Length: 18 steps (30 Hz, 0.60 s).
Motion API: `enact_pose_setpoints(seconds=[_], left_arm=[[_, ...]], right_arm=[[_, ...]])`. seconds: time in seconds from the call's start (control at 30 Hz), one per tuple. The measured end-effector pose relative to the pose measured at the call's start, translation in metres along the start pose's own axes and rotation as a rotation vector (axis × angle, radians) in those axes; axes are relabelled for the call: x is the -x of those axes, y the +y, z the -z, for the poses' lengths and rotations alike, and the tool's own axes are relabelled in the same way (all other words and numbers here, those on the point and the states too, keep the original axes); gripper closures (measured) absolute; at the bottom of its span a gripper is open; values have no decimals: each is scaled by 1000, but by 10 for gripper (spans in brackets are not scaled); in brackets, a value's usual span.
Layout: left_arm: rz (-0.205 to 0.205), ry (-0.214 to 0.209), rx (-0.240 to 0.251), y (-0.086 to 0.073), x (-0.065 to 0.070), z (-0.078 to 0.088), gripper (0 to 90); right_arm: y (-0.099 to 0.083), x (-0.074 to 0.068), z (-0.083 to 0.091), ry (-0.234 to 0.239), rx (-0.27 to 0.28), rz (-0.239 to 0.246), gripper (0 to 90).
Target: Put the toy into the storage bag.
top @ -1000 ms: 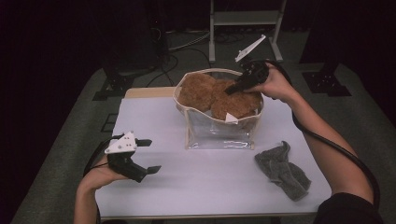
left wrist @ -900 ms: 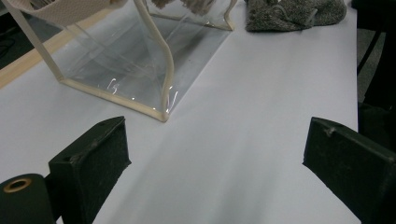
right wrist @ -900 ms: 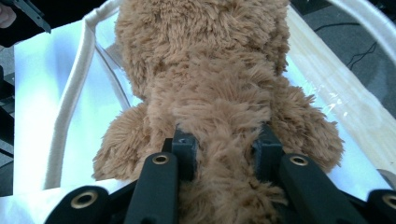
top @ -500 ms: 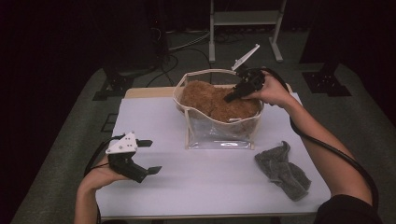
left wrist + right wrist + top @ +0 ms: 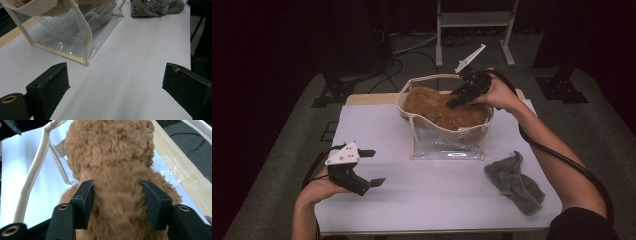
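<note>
Left gripper [image 5: 364, 169] sits at about 7 o'clock on the white table [image 5: 432, 200], jaws wide apart and holding nothing. Grey cloth [image 5: 514, 182] lies crumpled at 4 o'clock. Further back at 12 o'clock, the brown plush toy [image 5: 112, 170] sits in a clear bag [image 5: 447, 135], and the right gripper [image 5: 457, 100] has its jaws pressed against both sides of the fur.

Both grippers are black: the left gripper [image 5: 366, 169] has a grey three-cornered plate, the right gripper [image 5: 458, 98] a thick black cable
</note>
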<state>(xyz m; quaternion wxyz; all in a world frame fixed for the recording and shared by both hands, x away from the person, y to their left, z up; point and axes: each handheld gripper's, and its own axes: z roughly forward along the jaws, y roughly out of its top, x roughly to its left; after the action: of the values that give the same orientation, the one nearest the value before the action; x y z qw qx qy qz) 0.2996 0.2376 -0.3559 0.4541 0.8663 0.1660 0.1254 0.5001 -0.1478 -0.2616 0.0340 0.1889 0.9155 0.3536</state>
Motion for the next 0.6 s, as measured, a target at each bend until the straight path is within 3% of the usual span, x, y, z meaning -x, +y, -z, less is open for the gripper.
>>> enact_pose_setpoints(seconds=[0.1, 0.47, 0.6], left_arm=[[-2, 0, -1, 0, 0, 0, 60], [-4, 5, 8, 0, 0, 3, 60], [-9, 5, 5, -1, 0, 4, 60]], right_arm=[[9, -2, -5, 15, 24, 10, 447], [36, -12, -36, -12, 21, 74, 584], [38, -11, -49, -17, -10, 55, 653]])
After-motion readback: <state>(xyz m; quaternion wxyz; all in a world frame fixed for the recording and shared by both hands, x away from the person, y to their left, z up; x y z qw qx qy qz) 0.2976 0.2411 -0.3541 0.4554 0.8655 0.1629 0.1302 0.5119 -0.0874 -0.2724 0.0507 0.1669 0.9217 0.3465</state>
